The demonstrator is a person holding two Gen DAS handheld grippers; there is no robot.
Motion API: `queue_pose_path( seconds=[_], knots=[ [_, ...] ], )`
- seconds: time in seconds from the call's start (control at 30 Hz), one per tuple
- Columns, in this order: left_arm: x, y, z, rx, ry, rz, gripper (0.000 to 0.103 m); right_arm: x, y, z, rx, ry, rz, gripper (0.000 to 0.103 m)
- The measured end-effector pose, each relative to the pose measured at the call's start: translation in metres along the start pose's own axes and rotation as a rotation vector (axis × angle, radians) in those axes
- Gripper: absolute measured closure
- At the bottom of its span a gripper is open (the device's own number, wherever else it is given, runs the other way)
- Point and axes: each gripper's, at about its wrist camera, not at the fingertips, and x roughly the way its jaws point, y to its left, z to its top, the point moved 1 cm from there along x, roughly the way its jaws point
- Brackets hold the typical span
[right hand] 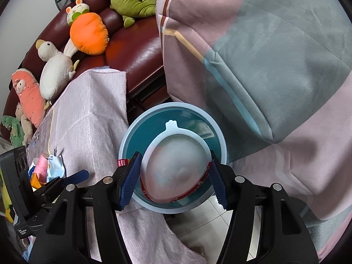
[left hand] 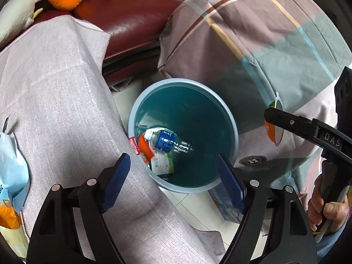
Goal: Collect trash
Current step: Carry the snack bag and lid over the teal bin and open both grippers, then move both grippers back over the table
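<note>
**Cup held over the bin, left tool empty above it**

From the left wrist view, the left tool point(left hand: 172, 177) hangs with its blue pads spread wide apart and nothing between them, right above the round blue bin point(left hand: 228, 118) that stands on the tiled floor. Down inside the bin lie a plastic bottle point(left hand: 168, 142) with a blue label and a green-and-white carton point(left hand: 162, 164) beside an orange wrapper point(left hand: 145, 148). A pale pink cloth point(left hand: 61, 101) drapes over the surface on the left and brushes the bin's rim; a light blue snack bag point(left hand: 11, 165) lies on it at the far left. On the right the right tool point(left hand: 275, 121) reaches in, clamped on a white cup point(left hand: 278, 107) with orange printing, and the person's hand point(left hand: 327, 209) grips its handle. A checked quilt point(left hand: 253, 33) fills the background, next to a dark red sofa point(left hand: 123, 15).

From the right wrist view, the right tool point(right hand: 173, 173) has its two pads pressed against the sides of the cup point(right hand: 176, 171), whose open mouth faces the camera, a red band round its lower edge. The cup sits directly above the bin point(right hand: 129, 132). To the left, on the cloth point(right hand: 88, 118), lies a small heap of wrappers point(right hand: 47, 167), with the left tool point(right hand: 77, 176) just beside it. Plush toys point(right hand: 88, 33) line the sofa point(right hand: 136, 50).
</note>
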Motion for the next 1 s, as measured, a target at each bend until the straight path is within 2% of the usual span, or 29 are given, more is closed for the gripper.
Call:
queue_pose_path(
  seconds=[0.27,0.3,0.37,0.73,1.0],
  knots=[
    [-0.020,0.011,-0.015,-0.027,-0.017,-0.010,0.016,0.012,0.020,0.000,-0.049,0.034,-0.008,0.044],
    [-0.024,0.014,-0.018,-0.031,-0.019,-0.011,0.016,0.014,0.023,0.000,-0.057,0.039,-0.007,0.042],
    [-0.028,0.017,-0.023,-0.036,-0.024,-0.008,0.016,0.016,0.033,-0.002,-0.072,0.048,-0.004,0.030],
    [-0.061,0.047,-0.045,-0.077,-0.060,0.003,0.016,0.006,0.058,-0.011,-0.083,0.055,-0.014,0.026],
    [-0.098,0.071,-0.075,-0.112,-0.106,0.036,0.015,-0.005,0.086,-0.030,-0.116,0.066,-0.005,0.026]
  ],
)
